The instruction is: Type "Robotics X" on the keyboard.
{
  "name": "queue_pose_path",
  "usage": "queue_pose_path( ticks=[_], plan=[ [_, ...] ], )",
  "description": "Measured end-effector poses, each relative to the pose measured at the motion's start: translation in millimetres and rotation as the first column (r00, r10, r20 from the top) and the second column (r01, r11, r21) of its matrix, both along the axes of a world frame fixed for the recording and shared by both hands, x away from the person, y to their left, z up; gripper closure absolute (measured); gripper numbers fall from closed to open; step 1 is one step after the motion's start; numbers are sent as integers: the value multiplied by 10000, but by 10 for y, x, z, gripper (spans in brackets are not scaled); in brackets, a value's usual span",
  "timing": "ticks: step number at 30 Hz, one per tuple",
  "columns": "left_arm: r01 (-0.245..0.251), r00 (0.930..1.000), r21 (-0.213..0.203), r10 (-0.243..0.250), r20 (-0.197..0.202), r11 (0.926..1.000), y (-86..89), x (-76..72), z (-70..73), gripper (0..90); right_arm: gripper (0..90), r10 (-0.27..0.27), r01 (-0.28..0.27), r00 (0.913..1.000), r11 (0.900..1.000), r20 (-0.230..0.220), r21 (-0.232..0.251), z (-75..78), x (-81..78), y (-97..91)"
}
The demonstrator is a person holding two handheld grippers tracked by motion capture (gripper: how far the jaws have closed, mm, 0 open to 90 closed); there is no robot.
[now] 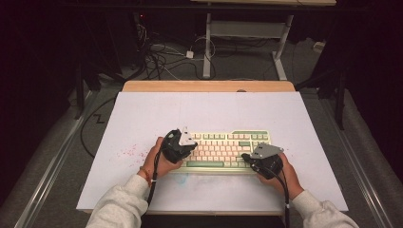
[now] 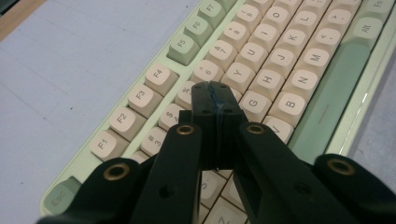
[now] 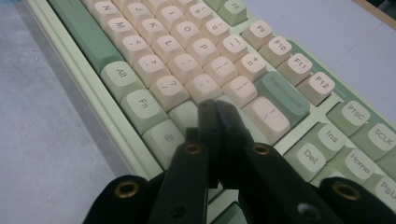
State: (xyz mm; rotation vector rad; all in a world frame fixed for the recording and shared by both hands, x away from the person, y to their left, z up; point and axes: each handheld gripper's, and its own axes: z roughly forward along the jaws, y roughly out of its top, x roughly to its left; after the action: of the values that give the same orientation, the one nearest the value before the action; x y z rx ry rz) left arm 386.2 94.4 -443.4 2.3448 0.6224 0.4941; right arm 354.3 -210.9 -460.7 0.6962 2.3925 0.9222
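Note:
A pale green keyboard [image 1: 223, 150] with cream and green keycaps lies near the front of the white table. My left gripper [image 1: 190, 145] hovers over its left end, held by a hand. Its jaws are pressed together, empty, and the left gripper [image 2: 215, 86] tip sits above the keys [image 2: 254, 100] near the R and T area. My right gripper [image 1: 246, 156] is at the keyboard's front right. Its jaws are also closed on nothing, and the right gripper [image 3: 215, 103] tip hangs over the keys [image 3: 203, 86] left of the Enter key, below Backspace [image 3: 283, 93].
The white board [image 1: 142, 118] covers a wooden table [image 1: 209, 86], with faint pink specks [image 1: 128, 153] left of the keyboard. Beyond the far edge are cables [image 1: 161, 57] on the floor and a desk frame [image 1: 247, 38]. Dark surroundings flank both sides.

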Motion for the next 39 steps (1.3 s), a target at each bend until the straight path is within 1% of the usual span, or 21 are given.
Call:
queue_pose_path(
  ticks=[8,17,19,21,22,23,26,27,28,30,34,37,38,39],
  plan=[
    [21,9997,169,-17,-245,9999,-72,68,-49,876,900,13,-13,10000,10000,53,-18,0,-7,6],
    [-67,9995,322,77,-295,9995,-99,116,-81,875,900,12,-12,10000,10000,58,-44,1,-9,7],
    [-72,9994,264,81,-326,9996,-99,122,-76,875,900,10,-9,10000,10000,56,-50,1,-9,8],
    [-86,9994,330,98,-342,9994,-105,126,-82,875,900,25,-24,10000,10000,70,-69,1,-8,8],
    [-89,9990,457,109,-433,9989,-109,140,-107,875,900,18,-18,10000,10000,71,-69,1,-9,9],
    [-95,9985,324,112,-538,9994,-99,149,-104,875,900,33,-32,10000,10000,54,-94,2,-9,9],
    [-91,9988,393,110,-484,9992,-105,140,-103,874,900,-13,13,10000,10000,46,-77,2,-12,11],
    [-34,9988,380,53,-487,9993,-109,134,-99,874,900,-9,10,10000,10000,61,-80,2,-12,11],
    [-30,9993,384,44,-371,9993,-118,119,-88,873,900,-13,13,10000,9999,70,-100,2,-14,13],
    [-6,9995,303,16,-325,9995,-114,109,-70,872,900,-11,12,10000,9999,80,-103,2,-15,13],
    [-6,9997,315,14,-240,9995,-106,99,-53,867,900,-9,10,10000,9999,89,-105,2,-14,13],
    [37,9999,215,-34,-161,9998,-101,86,-32,857,900,-1,2,10000,9999,79,-116,4,-17,12],
    [91,9999,32,-90,-129,10000,-89,76,-12,855,900,17,-15,9999,9999,150,-165,2,-23,14],
    [91,9999,32,-90,-129,10000,-89,76,-12,855,900,17,-15,9999,9999,150,-165,2,-23,14]
  ],
)
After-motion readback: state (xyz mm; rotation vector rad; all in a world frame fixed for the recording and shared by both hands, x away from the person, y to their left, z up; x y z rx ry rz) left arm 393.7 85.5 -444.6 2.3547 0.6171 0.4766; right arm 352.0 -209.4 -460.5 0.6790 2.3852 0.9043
